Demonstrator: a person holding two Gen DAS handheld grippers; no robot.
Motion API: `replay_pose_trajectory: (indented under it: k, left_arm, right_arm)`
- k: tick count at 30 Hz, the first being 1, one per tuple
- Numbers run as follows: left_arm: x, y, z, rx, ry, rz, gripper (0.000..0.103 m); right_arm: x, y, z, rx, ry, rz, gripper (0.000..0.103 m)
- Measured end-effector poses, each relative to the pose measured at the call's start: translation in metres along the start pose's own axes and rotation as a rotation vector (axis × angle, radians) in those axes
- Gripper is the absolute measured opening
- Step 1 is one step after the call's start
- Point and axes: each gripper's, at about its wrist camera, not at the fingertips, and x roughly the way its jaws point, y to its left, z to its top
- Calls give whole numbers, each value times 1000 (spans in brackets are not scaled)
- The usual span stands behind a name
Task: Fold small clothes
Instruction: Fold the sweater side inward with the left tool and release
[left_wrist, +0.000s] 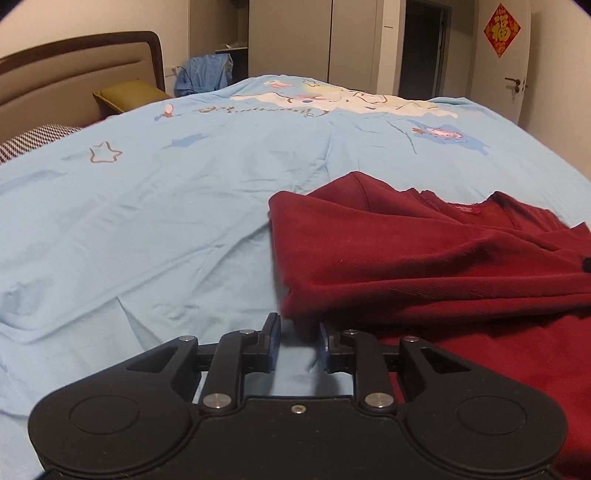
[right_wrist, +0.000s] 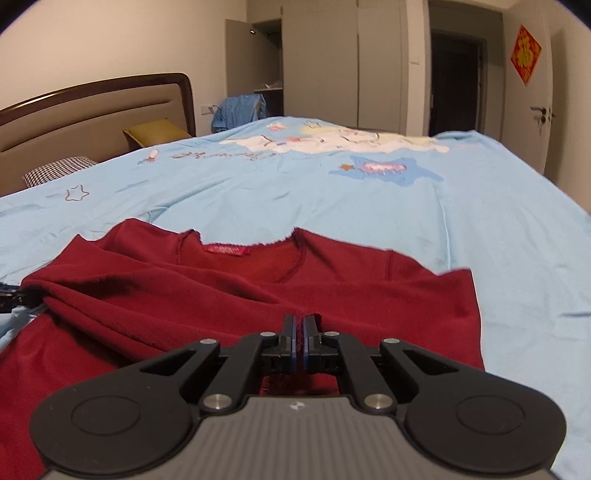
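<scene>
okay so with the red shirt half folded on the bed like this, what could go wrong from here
1. The left gripper stands slightly apart at the red shirt's edge with no cloth visibly pinched; the folded sleeve may flop back.
2. The right gripper is shut low over the shirt; moving it could drag and wrinkle the fabric.

On the far right wall beside the door I see a red diamond-shaped paper sign (left_wrist: 501, 30) with a gold border; in my left wrist view its large gold character reads 福. In my right wrist view the same sign (right_wrist: 525, 54) is too blurred for me to read.

Inside the collar of the dark red top (right_wrist: 258, 295) sits a small red neck label (right_wrist: 225, 250); it bears pale lettering that I cannot make out.

Far across the light blue bedcover (left_wrist: 147, 206) runs a line of dark cursive script (left_wrist: 258, 110), upside down from where I look and illegible.
</scene>
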Motion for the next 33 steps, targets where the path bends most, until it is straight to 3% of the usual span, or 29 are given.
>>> replay_pose_trajectory:
  k: [3, 7, 10, 13, 15, 17, 18, 19, 23, 26, 28, 31, 33]
  left_arm:
    - [-7, 9, 0, -20, -8, -40, 36]
    - [-18, 18, 6, -76, -39, -127, 65]
    - [-17, 24, 14, -156, -59, -186, 69]
    - [-1, 30, 26, -253, -44, -194, 70]
    - [17, 34, 33, -310, -6, -154, 66]
    - [33, 36, 37, -344, 38, -143, 47]
    - [38, 35, 39, -342, 61, -148, 26]
    - [40, 32, 39, -330, 57, -147, 23]
    - [34, 14, 34, -205, 5, -72, 21]
    - [33, 19, 27, -224, 17, -73, 26]
    - [26, 23, 26, -239, 23, -82, 43]
    - [10, 27, 20, -234, 15, -98, 60]
    - [-3, 26, 13, -215, 10, -99, 65]
  right_arm:
    - [2, -2, -6, 8, 14, 4, 4]
    - [1, -2, -11, 0, 16, -3, 4]
    - [0, -2, -14, 9, 16, -1, 4]
    - [1, -3, -16, 20, 19, -1, 4]
    - [0, -3, -18, 30, 21, -1, 5]
    - [-1, -3, -19, 34, 23, -2, 5]
    - [-2, -3, -20, 31, 24, -3, 5]
    - [-3, -2, -20, 25, 25, -5, 5]
    - [-5, 2, -24, -21, 27, -20, 5]
    - [-6, 3, -29, -39, 35, -39, 6]
    - [-11, 2, -33, -38, 38, -54, 6]
    - [-27, -2, -38, -31, 30, -50, 20]
    - [-41, -3, -45, -40, 28, -49, 51]
